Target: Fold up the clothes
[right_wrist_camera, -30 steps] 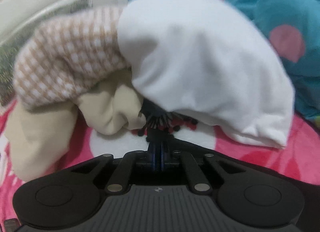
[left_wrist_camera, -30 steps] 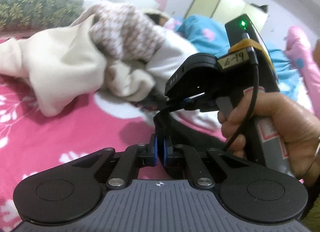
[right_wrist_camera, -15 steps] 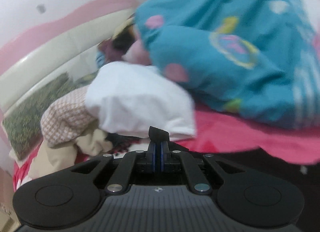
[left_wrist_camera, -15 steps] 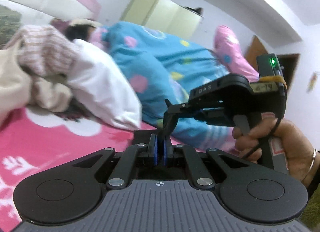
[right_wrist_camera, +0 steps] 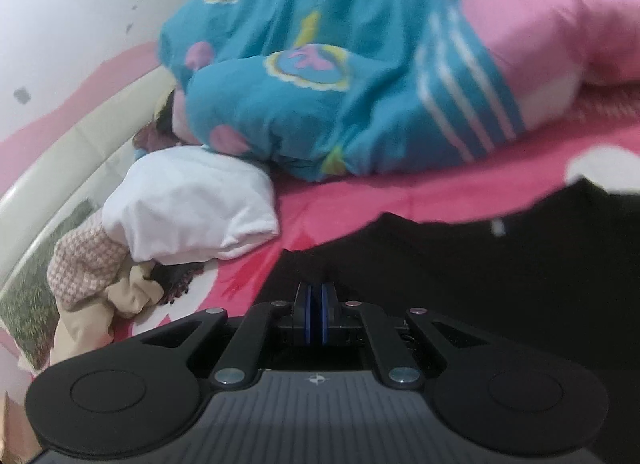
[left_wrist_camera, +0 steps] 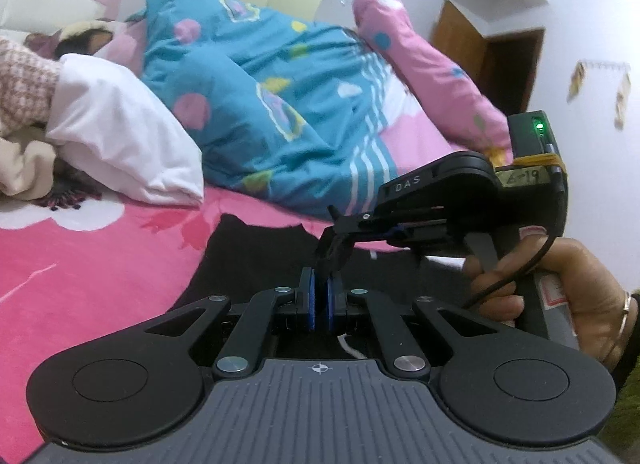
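You've got a black garment (left_wrist_camera: 248, 260) pulled onto the pink bed (left_wrist_camera: 80, 264), and both tools grip it: your left hand-held gripper (left_wrist_camera: 319, 296) has its pads pinched together on the cloth, and your right hand-held gripper (left_wrist_camera: 336, 242) is clamped on the same edge just ahead of it. No fold shows in it yet, so I'd judge you're at the start of this piece. The heap of white, checked and cream clothes (right_wrist_camera: 160, 232) near the headboard waits unfolded
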### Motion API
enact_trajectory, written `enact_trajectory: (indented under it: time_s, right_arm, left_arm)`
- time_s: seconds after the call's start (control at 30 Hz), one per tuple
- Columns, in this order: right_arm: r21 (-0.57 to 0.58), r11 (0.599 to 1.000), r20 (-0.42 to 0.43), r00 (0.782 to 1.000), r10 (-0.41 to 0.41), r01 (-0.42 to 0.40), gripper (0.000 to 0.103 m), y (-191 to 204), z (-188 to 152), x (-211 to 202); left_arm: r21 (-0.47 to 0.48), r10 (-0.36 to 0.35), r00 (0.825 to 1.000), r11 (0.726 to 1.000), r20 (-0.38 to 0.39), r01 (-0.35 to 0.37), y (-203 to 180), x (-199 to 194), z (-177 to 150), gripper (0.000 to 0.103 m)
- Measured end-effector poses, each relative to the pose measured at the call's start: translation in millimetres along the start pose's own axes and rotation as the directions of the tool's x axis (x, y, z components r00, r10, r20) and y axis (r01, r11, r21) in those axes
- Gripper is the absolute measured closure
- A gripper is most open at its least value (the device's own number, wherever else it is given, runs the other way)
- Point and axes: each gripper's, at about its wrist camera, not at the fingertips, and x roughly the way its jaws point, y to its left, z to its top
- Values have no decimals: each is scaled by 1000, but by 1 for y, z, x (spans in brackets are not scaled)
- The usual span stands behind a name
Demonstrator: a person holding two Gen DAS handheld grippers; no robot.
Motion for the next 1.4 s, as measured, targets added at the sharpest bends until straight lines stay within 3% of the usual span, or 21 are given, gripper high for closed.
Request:
enact_trajectory:
  time_s: [0.27,0.4,0.53,0.67,0.77,0.87,1.03,1.1,1.2,1.4]
  right_arm:
    - [163,987,-33,999,3,2,99,-43,-23,-2]
    - [269,963,-58,998,14,2,96,-63,-30,-6]
    - [332,943,-61,998,-8,28,96,-79,-33,-27]
    - [360,931,-58,998,-33,52,96,-91,-32,-56]
    - [314,947,-68,997,-48,67,96,-85,-27,-71]
    - [224,973,-97,994,-39,60,96,-70,-21,-68]
    - [49,999,-129,991,-19,25,96,-35,-13,-33]
    - [-4,999,-128,991,-33,33,96,-29,-14,-22]
    - [-48,997,-138,988,-66,60,96,-31,-16,-6]
    - [0,997,-160,985,-70,71,96,-53,-23,-6]
  left_arm:
    - [39,-42,993,998,-112,47,-5,10,-9,97]
    - [10,-93,983,995,-156,95,-2,9,-11,89]
    - [-23,-160,973,987,-166,158,1,2,-11,78]
    - [-45,-229,964,973,-132,225,3,-7,-6,74]
    - [-54,-218,968,976,-122,213,4,-8,-4,73]
    - [-60,-176,971,984,-162,168,5,1,-7,73]
    - [-67,-126,949,992,-290,111,8,17,-15,73]
    - [-80,-132,944,990,-302,113,11,18,-16,73]
    - [-99,-144,946,988,-290,120,16,14,-12,73]
    - [-121,-91,982,990,-167,72,28,6,-1,73]
